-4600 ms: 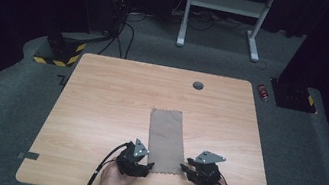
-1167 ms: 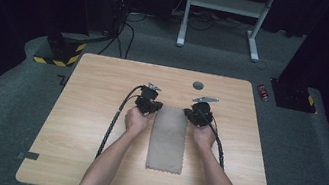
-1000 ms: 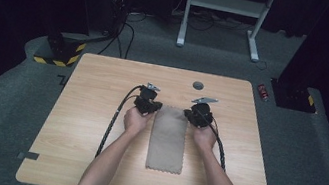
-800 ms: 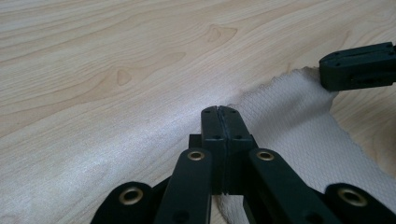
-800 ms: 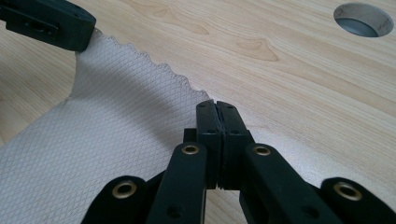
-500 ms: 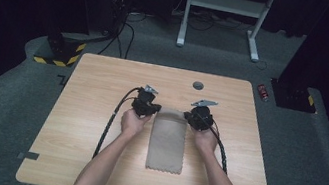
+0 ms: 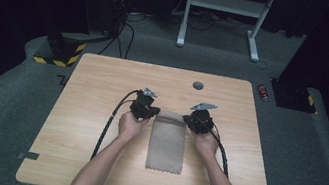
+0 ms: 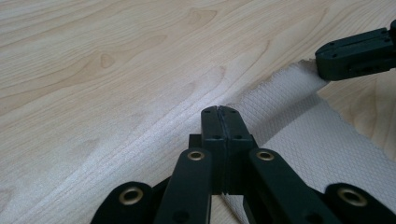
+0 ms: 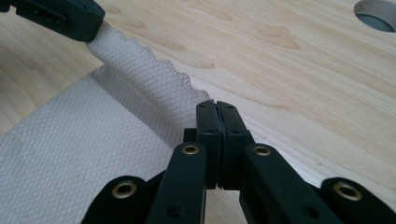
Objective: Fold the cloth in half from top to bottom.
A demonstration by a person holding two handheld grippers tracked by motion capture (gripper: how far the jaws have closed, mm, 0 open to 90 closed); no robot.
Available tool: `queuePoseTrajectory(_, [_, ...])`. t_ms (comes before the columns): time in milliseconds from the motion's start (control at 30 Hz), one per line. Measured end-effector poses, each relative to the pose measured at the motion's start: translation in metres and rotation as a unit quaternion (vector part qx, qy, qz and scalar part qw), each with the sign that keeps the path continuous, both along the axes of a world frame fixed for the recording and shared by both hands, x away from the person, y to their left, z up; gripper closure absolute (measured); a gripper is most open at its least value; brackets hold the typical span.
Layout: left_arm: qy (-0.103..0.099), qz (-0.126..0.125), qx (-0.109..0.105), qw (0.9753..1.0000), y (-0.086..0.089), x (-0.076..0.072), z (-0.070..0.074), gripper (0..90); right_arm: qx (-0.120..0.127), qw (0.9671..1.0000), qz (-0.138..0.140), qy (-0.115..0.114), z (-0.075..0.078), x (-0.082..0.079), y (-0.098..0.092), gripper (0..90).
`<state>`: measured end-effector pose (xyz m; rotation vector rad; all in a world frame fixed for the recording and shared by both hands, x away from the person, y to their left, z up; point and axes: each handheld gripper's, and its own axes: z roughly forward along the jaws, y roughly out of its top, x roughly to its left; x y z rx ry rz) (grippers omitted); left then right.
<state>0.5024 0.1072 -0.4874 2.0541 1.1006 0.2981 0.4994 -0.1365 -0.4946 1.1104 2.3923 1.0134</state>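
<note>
On the wooden table (image 7: 88,110) I see the beige cloth (image 7: 167,141) lying lengthwise near the middle. My left gripper (image 7: 145,110) is clamped tight on its far left corner, my right gripper (image 7: 196,122) likewise on the far right corner, that edge lifted.

The table (image 7: 98,112) is bare wood along its left, right and far edges; a gripper can pass there unobstructed. A round hole (image 7: 198,85) sits near the far edge, centre. The cloth (image 7: 167,143) lies flat mid-table toward the near edge. Both forearms and trailing cables cross the near edge, blocking passage on both sides of the cloth.
</note>
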Motion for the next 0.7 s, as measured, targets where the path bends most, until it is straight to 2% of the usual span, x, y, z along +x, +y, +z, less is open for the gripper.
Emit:
queuePoseTrajectory(333, [-0.008,-0.009,-0.002,0.9999,0.003,-0.009,0.001,89.7,0.004,0.9999,0.012,-0.007,0.005,-0.008,-0.002,89.1])
queuePoseTrajectory(500, [-0.019,-0.017,0.012,0.9996,0.003,-0.017,0.002,89.8,0.001,0.9998,0.02,-0.01,0.008,-0.012,-0.001,89.1])
queuePoseTrajectory(600, [-0.02,-0.019,0.013,0.9995,0.004,-0.018,0.003,89.7,0.004,0.9997,0.021,-0.01,0.008,-0.013,-0.001,89.1])
queuePoseTrajectory(700, [-0.022,-0.021,0.006,0.9995,0.004,-0.02,0.005,89.8,0.004,0.9997,0.021,-0.01,0.007,-0.017,-0.002,89.1])
